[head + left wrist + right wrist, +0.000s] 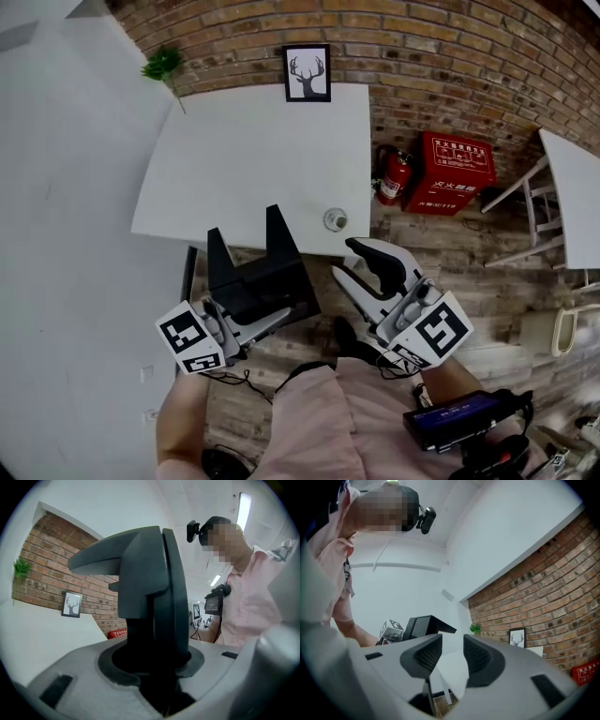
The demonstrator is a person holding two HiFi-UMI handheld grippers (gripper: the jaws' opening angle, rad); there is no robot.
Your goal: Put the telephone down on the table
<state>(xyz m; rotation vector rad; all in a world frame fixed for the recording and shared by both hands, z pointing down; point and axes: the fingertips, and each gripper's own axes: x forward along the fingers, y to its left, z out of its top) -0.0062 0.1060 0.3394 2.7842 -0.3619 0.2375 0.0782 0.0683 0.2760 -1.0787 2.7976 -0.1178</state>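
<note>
The telephone (pixel 255 274) is a black angular body with two raised ends, held over the wooden floor just short of the white table's (pixel 234 159) near edge. My left gripper (pixel 269 315) is shut on its lower part; in the left gripper view its dark jaws (pixel 161 597) fill the middle, closed on a thin black slab. My right gripper (pixel 357 263) hangs to the right of the telephone, apart from it and open, with nothing between its ribbed pads (pixel 480 656). From that side the telephone (pixel 423 625) shows beside the left gripper's marker cube (pixel 392 628).
On the table stand a framed deer picture (pixel 307 72), a small plant (pixel 164 64) and a small round object (pixel 335 219) near the front edge. A fire extinguisher (pixel 394 176) and red box (pixel 456 170) sit by the brick wall. A white chair (pixel 531 208) stands at right.
</note>
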